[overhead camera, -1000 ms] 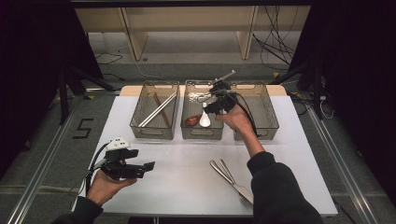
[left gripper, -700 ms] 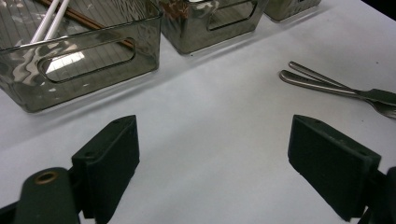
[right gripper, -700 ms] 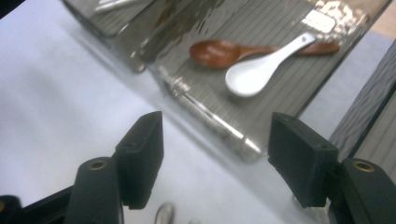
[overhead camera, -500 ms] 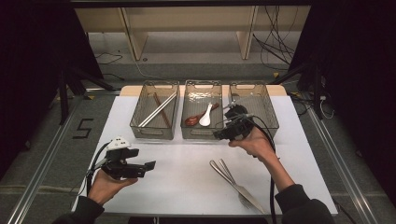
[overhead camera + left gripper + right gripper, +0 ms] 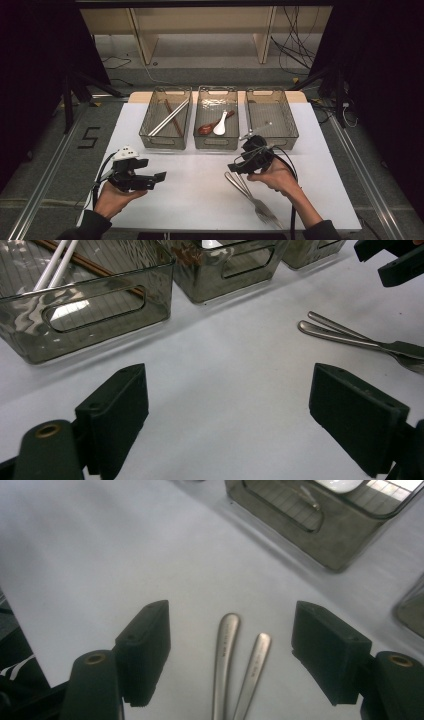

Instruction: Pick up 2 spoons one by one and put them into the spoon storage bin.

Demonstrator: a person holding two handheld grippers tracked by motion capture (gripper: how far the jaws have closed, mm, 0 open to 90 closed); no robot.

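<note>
Two metal forks (image 5: 247,192) lie side by side on the white table (image 5: 195,205) at the front right. My right gripper (image 5: 234,168) hovers just over their handle ends (image 5: 225,650). Its jaws have just been opening and stand wide; the handle tips show between them, untouched by the pads. A white spoon (image 5: 221,127) and a brown spoon (image 5: 206,129) rest in the middle bin (image 5: 216,146). At the front left my left gripper (image 5: 159,180) is held low, open and empty (image 5: 227,385), facing the forks (image 5: 350,337) and the right gripper (image 5: 387,260).
Three clear bins stand in a row at the back of the table. The left bin (image 5: 166,139) holds white and brown chopsticks (image 5: 167,119). The right bin (image 5: 274,137) looks empty. Bare table lies between my two grippers. Cables trail from both hands.
My right gripper left the white spoon in the middle bin, pulled back toward the front and sank over the fork handles. The left gripper kept still.
</note>
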